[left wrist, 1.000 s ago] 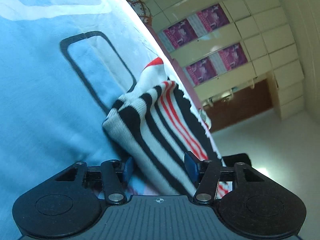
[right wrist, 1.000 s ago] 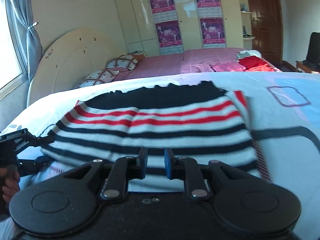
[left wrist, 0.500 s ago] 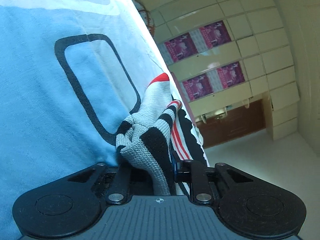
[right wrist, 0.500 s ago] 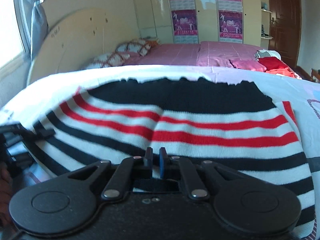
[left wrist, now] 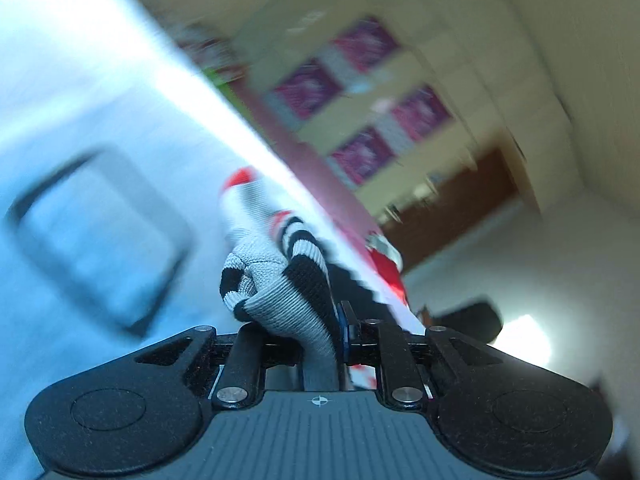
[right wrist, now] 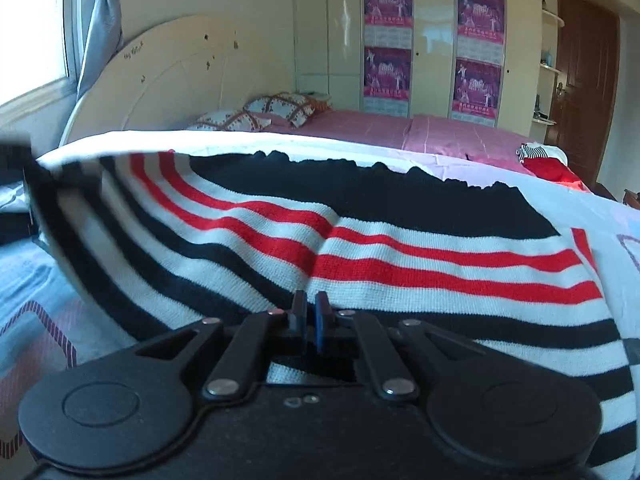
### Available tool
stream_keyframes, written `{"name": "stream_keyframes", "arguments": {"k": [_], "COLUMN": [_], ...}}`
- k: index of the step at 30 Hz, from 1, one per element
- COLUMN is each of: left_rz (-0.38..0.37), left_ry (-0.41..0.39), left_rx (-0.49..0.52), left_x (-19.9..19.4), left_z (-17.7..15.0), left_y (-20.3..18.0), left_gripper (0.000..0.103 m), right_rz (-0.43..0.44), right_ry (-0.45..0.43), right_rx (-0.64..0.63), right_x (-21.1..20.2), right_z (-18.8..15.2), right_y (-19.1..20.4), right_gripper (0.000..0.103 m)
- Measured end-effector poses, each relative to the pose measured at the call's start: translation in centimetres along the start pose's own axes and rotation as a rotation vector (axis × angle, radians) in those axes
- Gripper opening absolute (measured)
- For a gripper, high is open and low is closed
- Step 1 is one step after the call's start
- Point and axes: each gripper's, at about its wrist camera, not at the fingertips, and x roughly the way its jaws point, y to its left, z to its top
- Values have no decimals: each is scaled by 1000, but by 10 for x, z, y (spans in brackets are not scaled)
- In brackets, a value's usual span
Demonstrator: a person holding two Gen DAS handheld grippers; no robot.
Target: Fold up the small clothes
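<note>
Striped knit garment (right wrist: 400,248), banded in black, white and red, lies spread on the pale blue bedcover (right wrist: 36,280), and everything else is placed from it. At its left edge, in the right wrist view, the cloth rises off the bedcover toward a blurred dark shape; whether that shape is the other tool cannot be told. In the left wrist view the left gripper (left wrist: 316,320) has just been drawing its jaws together and now pinches a bunched fold of the garment's edge (left wrist: 280,296), the knit crumpled between the pads and lifted clear of the bedcover; that view is blurred. At the garment's near hem, about the middle of its width, the right gripper (right wrist: 311,312) has its jaws pressed together, having just closed; a ridge of cloth runs up from their tips, but the fingers hide whether any knit is caught between them. Beyond the garment's far black edge lies a pink sheet (right wrist: 400,128) with two patterned pillows (right wrist: 256,114) at a cream headboard (right wrist: 172,80). Behind it stand cream wardrobe doors bearing purple posters (right wrist: 388,40). To the garment's far right a small heap of red cloth (right wrist: 548,166) lies on the bed, with a brown door (right wrist: 584,80) behind
</note>
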Motion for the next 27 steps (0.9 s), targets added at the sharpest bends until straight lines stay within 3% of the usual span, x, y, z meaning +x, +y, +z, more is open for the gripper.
{"name": "stream_keyframes", "arguments": {"k": [3,6,9,11,13,14,15,18,20,21,23,24,26,27], "left_rz": [-60,-143,-244,-241,-203,-238,-226,-24,144,198,232,259,296,307], "left_ry": [37,115,252,332,450,420,352,172,56,47,87,68,33,32], "left_rx": [229,426,512,589,574,554,539,566,687,713,738,794,889,926], "left_x": [9,33,69,101,125,117,101,54,30,28,34,36,47,56], "left_z": [13,5,-25,-60,-88,-94,-96,-89,-84,-82,-78,-81,-84,-88], "left_y": [-76,-154,-208,-227,-228,-225,-218,-190,-176,-171,-166,-170,-179,-181], "left_gripper": [18,18,18,18,18,18,18,18,18,18,18,19,39,65], "right_rz": [35,90,173,134,106,104,109,126,137,145,150,158,169,171], "right_ry": [-7,3,-15,-56,-79,-86,-100,-129,-136,-142,-131,-122,-100,-88], "right_rx": [66,173,493,699,814,835,843,815,787,777,765,761,741,726], "right_x": [-1,-2,-22,-51,-83,-97,-109,-127,-128,-127,-117,-113,-110,-108], "right_z": [-1,0,-10,-34,-60,-68,-74,-74,-68,-65,-60,-58,-54,-52], "right_y": [-10,-25,-78,-123,-160,-173,-183,-192,-188,-184,-173,-167,-162,-159], "right_gripper": [4,4,5,9,13,21,22,26,26,27,27,27,29,30]}}
